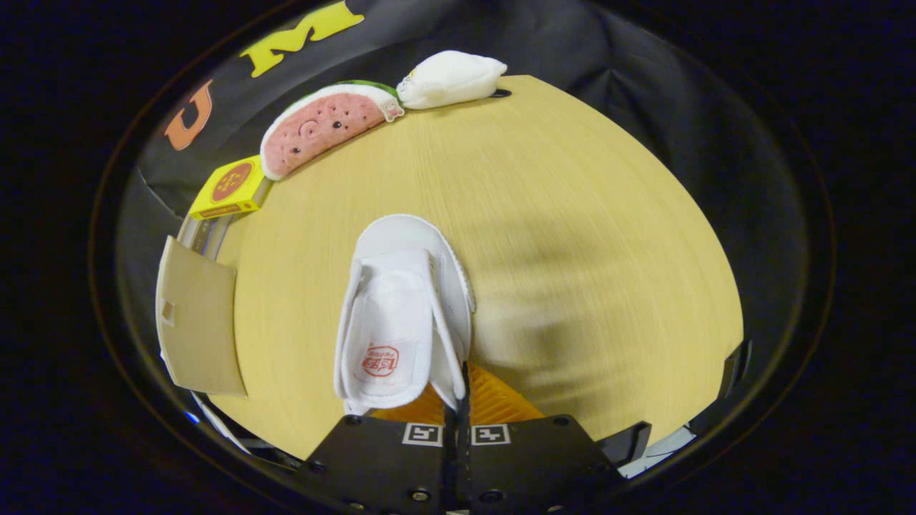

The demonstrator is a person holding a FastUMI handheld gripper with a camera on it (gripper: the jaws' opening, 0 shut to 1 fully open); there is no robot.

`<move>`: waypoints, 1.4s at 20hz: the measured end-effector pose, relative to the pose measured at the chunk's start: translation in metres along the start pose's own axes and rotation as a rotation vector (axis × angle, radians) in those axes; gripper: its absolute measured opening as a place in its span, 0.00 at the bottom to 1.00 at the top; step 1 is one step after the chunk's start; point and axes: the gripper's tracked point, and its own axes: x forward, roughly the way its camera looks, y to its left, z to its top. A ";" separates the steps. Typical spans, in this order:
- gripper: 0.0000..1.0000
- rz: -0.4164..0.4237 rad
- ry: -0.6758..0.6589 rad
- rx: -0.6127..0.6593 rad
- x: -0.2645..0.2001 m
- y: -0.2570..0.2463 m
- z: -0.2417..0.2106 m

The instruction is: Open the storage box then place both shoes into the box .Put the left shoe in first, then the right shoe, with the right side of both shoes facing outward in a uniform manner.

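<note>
Pinching the near edge of the white cloth slipper (401, 315), the gripper (461, 400) fingers stand clenched together; its long axis runs straight ahead over the wooden table (572, 236).

A red stamp is showing upside down on the slipper (390, 336), too small to make out. Two square coded tags are sitting on the gripper (461, 390), whose fingers are pinching the slipper's edge. At 10 o'clock, a box (229, 187) is bearing an unreadable round seal.

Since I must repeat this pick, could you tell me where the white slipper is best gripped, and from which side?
Probably its side edge, as now: the gripper is shut on the white slipper, pinching the thin sole rim and folded strap from its heel end. That edge is thin enough for the fingers to clamp.
</note>
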 end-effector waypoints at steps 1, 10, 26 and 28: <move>0.00 0.023 0.002 0.015 -0.001 0.001 -0.001; 0.00 0.072 -0.112 0.060 -0.070 0.050 -0.006; 0.00 0.207 -0.176 -0.112 -0.139 0.330 -0.024; 0.00 0.244 -0.168 -0.122 -0.134 0.369 -0.028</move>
